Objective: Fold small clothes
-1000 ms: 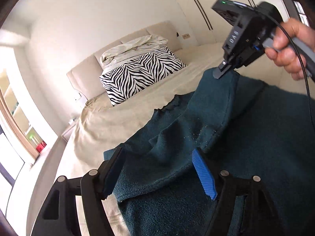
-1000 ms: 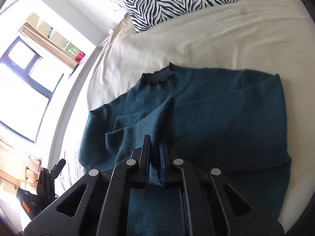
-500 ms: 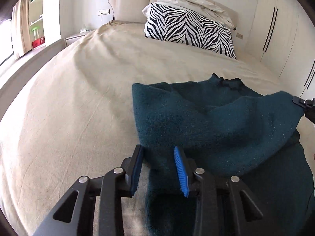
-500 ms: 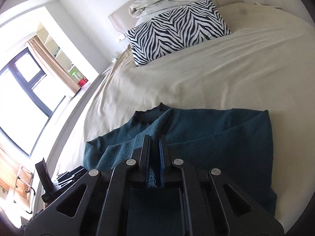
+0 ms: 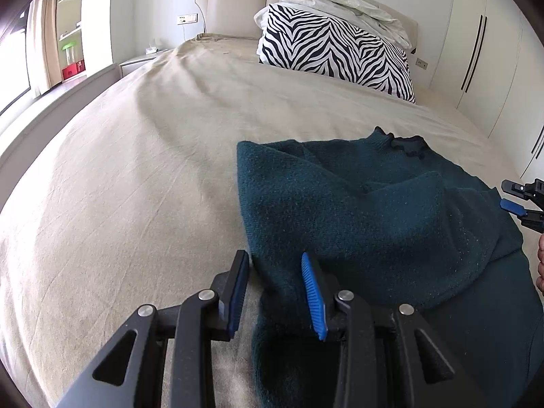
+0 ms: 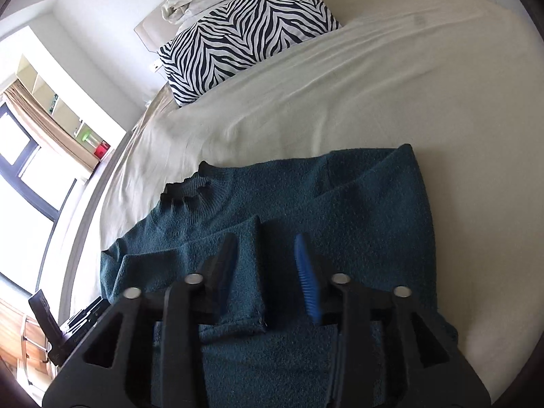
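Teal knit fills the foreground in both wrist views: a dark green-blue sweater (image 5: 374, 210) lies flat on the bed (image 5: 136, 170), its ribbed collar (image 6: 185, 192) pointing toward the headboard. The left tongs (image 5: 275, 292) are spread, their blue pads (image 5: 314, 301) straddling the sweater's near left edge, with nothing pinched between them. The right tongs (image 6: 265, 272) are likewise spread and hang just above the garment; a sleeve (image 6: 244, 272) folded across the chest lies between the two fingers, its cuff edge close to the camera, and no cloth is gripped. In the left view the right tongs (image 5: 520, 200) show at the frame's right edge, beside the sweater's far side. Beyond the sweater stretches bare beige sheet. Farther back a zebra-striped pillow (image 5: 336, 54) leans near the padded headboard (image 5: 234, 3), with crumpled pale bedding (image 5: 340, 0) heaped on top of it.
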`<state>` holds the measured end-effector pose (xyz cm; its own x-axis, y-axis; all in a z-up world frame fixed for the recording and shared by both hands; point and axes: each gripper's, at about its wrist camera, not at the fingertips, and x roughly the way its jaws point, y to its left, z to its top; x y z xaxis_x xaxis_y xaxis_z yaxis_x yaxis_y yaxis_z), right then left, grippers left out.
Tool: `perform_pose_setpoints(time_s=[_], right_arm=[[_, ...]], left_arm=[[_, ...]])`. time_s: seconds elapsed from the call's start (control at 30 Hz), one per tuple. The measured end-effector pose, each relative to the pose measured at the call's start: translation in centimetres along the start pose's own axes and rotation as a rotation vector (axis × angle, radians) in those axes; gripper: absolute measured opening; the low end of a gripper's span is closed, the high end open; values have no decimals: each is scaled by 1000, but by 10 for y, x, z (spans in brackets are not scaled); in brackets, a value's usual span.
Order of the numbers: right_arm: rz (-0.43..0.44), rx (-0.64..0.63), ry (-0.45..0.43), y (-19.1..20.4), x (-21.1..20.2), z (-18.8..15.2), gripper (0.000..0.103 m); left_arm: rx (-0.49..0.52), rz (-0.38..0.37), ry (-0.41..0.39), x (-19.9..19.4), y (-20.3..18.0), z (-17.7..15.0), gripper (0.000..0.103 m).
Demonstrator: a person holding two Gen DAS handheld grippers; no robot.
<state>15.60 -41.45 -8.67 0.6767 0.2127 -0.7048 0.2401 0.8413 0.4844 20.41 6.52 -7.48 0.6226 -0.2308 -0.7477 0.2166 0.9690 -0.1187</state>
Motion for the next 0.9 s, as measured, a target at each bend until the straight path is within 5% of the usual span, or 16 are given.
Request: perform_pose_setpoints(time_s=[0.03,0.2,0.23,0.27,0.33,0.43,0.53,0.73,0.9], right_arm=[[11,5,16,3,2,2,60],[-77,-111,184,26,47,-3,58],[-110,-144,178,32,52,-4,53],[-140,-165,175,37,55,-3,32],[-156,-173,185,45,57,-1,11],[-191,-266,126,69,41,0,7],[-131,-309,45,97,16,2,6],[-11,-392,-135,155,-35,13,6],[-43,-259,-160,113,-36,23,6]], left_arm=[[-3,1,-1,0,1,0,37],[-18,27,-30,-6,3,4,37],[-21,38,-47,-10,4,6,37],[-18,52,-72,-16,4,8,37],[-19,64,-123,-28,6,14,37],[-32,15,-171,-40,6,26,37],[22,-29,-161,-30,-9,41,37],[39,20,-17,23,-8,34,35],[-1,4,-13,26,-1,31,35]])
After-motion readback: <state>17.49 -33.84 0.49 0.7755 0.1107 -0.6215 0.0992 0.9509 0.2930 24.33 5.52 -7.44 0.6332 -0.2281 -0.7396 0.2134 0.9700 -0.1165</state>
